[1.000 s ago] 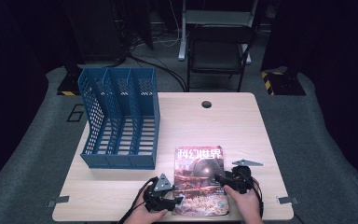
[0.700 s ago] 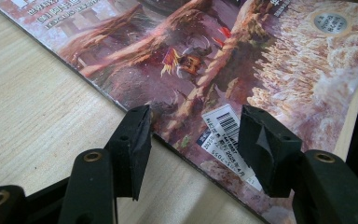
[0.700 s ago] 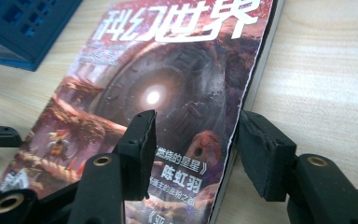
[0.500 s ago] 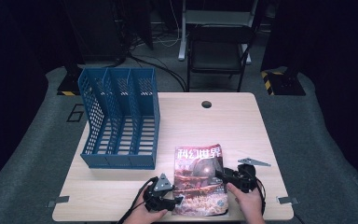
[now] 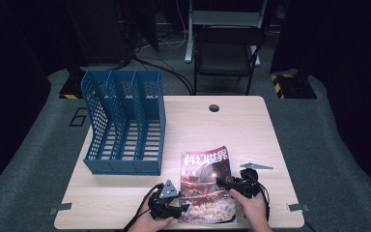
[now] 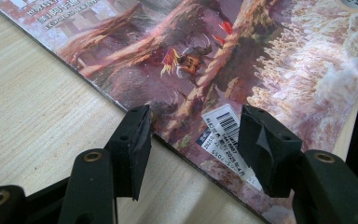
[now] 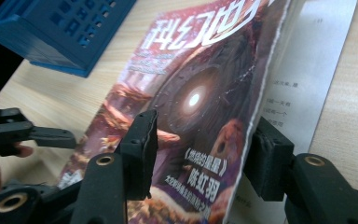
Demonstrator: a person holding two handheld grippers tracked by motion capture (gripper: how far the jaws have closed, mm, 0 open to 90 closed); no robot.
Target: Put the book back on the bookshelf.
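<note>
My left tongs [image 6: 193, 135] gape astride the spine edge of the glossy red-covered magazine [image 5: 207, 186], flat on the pale woodgrain worktop [image 5: 251, 125]; my right tongs [image 7: 205, 154], also apart, straddle its lifted cover edge.

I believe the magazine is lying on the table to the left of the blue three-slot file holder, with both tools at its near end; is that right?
Not quite: the magazine lies to the right of the blue three-slot file holder, not its left, as the high view shows. The rest holds: it rests on the table, with the left tool and right tool at its near end.
</note>
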